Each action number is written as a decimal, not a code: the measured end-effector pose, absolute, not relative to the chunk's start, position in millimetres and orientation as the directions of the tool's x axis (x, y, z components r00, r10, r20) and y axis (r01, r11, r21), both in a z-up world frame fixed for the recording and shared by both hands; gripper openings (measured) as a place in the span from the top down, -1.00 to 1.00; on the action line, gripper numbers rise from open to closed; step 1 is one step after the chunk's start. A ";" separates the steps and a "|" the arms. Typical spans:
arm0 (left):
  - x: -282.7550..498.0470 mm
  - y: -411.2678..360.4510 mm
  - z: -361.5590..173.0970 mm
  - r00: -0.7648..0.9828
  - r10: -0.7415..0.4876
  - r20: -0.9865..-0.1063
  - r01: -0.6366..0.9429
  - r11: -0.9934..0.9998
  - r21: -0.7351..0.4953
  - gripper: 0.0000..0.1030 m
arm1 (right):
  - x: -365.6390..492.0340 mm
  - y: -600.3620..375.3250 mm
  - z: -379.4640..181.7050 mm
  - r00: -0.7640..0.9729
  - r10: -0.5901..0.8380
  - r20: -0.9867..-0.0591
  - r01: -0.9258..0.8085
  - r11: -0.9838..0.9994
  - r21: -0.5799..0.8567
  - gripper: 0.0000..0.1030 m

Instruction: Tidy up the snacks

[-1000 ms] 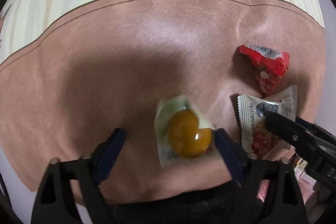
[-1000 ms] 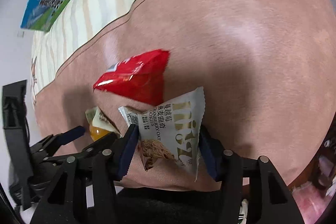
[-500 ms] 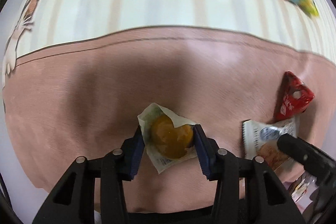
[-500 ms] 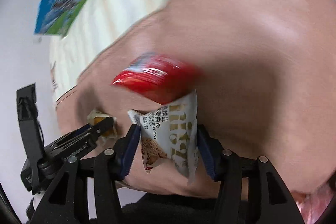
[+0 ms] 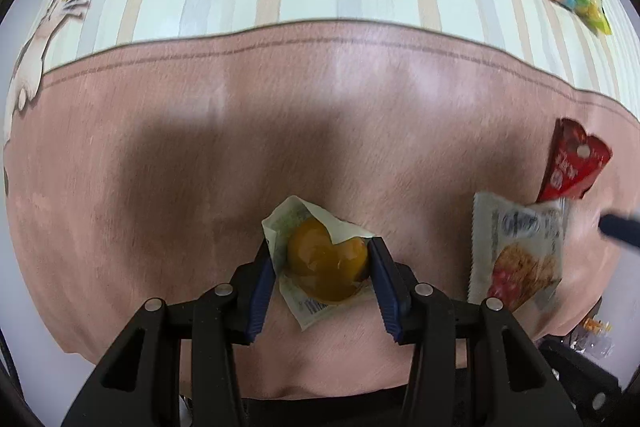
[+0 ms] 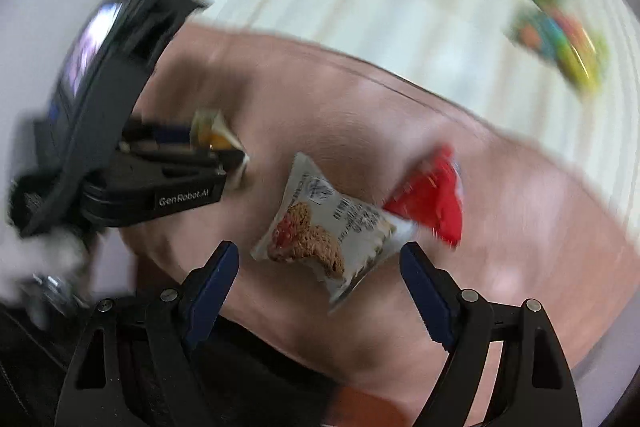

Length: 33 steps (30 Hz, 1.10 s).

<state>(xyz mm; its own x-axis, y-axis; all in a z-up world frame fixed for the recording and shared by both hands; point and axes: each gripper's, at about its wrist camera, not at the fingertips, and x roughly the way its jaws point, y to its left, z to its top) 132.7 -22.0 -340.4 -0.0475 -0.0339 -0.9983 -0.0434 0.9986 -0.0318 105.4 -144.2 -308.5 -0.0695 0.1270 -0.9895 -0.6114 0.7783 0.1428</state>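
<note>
Both shots are bright and evenly lit from overhead, with soft glare patches on the pink mat (image 5: 200, 131) and a big dark shadow band across its middle. Left wrist view is mostly sharp, just some blur at the right edge on the cookie pack (image 5: 520, 251), plus the usual fisheye bending and black corners. Right wrist view is smeared by motion blur all over, worst along the top where the striped cloth (image 6: 360, 3) and candy bag (image 6: 560, 43) streak.
</note>
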 end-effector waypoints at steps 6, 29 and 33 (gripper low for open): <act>116.8 -9.3 -348.3 -0.049 -0.055 -0.997 -0.114 0.992 -0.050 0.17 | 109.2 -99.3 -322.1 -0.103 0.001 -0.995 -0.849 0.520 0.089 -0.64; 126.0 17.7 -347.2 -0.043 -0.059 -0.997 -0.174 0.983 -0.051 0.17 | 212.2 -182.3 -349.5 -0.226 0.299 -0.927 -0.191 0.920 0.343 -0.64; 135.3 11.7 -340.9 -0.031 -0.041 -0.999 -0.144 0.989 -0.036 0.17 | 205.7 -171.0 -357.8 -0.226 0.244 -0.943 -0.228 0.928 0.294 -0.63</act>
<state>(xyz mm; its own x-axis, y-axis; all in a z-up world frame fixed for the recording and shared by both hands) 135.3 11.7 -340.9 -0.0312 -0.0408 -0.9987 -0.1444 0.9889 -0.0358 205.7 -171.0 -357.8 -0.2256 0.2435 -0.9433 -0.2276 0.9283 0.2941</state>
